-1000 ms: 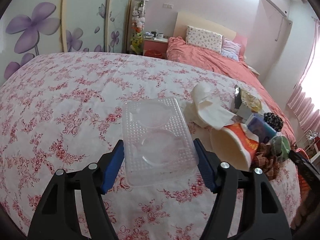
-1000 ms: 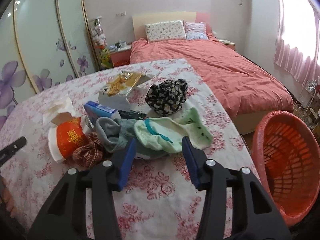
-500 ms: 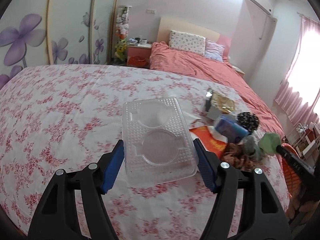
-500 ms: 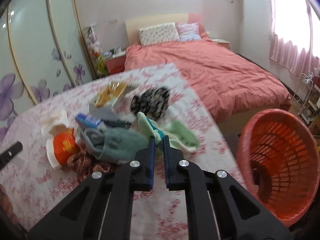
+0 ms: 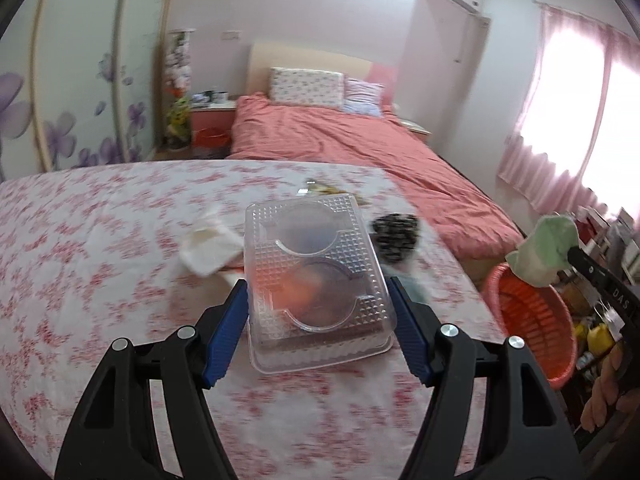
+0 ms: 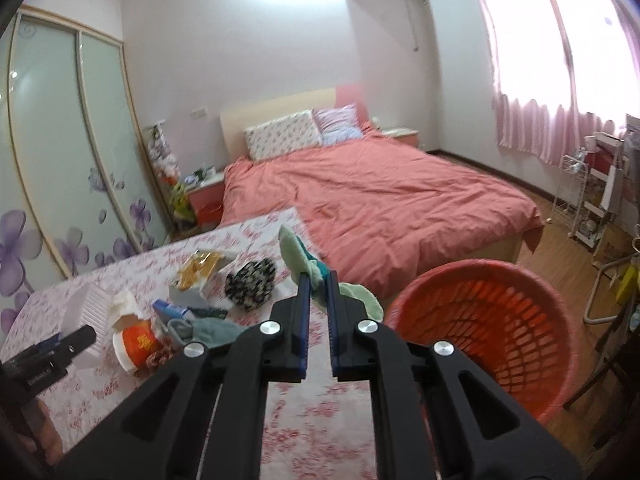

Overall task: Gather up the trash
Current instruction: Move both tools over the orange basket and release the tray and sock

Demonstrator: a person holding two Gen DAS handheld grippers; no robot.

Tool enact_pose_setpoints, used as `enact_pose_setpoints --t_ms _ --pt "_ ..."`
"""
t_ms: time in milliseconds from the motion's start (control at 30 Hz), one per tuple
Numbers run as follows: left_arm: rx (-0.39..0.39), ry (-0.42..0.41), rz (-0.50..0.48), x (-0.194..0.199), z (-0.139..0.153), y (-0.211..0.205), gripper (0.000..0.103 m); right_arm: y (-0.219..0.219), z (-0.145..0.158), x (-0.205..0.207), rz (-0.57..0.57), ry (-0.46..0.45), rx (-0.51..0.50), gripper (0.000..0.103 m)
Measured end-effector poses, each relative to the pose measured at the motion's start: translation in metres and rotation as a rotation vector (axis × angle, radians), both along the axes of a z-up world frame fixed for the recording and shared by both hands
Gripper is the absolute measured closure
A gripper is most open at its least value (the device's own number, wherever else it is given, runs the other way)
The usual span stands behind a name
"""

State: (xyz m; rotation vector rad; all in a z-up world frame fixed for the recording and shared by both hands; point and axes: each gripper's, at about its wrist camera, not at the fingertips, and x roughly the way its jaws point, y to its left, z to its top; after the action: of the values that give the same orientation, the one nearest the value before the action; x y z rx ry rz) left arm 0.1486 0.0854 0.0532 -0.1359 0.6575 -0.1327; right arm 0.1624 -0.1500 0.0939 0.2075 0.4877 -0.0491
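Beside the orange basket (image 6: 480,320), the right gripper (image 6: 318,280) is pinching a limp green sock (image 6: 296,254), soft and light, its loose ends drooping over the basket's near rim. Farther from that basket, over the floral bedspread (image 5: 100,260), the left gripper (image 5: 318,308) is clamping a clear plastic tray (image 5: 316,276) by its long sides; being thin, light and slippery, it probably buckles under a hard squeeze.

one clear tray (image 5: 316,268), one orange basket (image 6: 480,312), two pillows (image 6: 284,140)

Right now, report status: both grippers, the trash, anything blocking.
Left gripper clamped on clear plastic container. Right gripper shut on light green sock, off the table. Orange basket beside table, path clear.
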Motion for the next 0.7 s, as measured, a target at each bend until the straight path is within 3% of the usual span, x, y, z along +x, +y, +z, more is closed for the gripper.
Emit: enact_pose_setpoints --t_ms 233,700 --pt "0.008 -0.008 -0.119 0.002 0.005 -0.053 0.035 -0.039 0.006 -0.023 -0.098 -0.030 0.004 0.094" --pt "-0.004 -0.012 -0.359 0.004 0.005 -0.163 0.036 -0.112 -0.015 -0.042 -0.227 -0.018 0.058 0.094"
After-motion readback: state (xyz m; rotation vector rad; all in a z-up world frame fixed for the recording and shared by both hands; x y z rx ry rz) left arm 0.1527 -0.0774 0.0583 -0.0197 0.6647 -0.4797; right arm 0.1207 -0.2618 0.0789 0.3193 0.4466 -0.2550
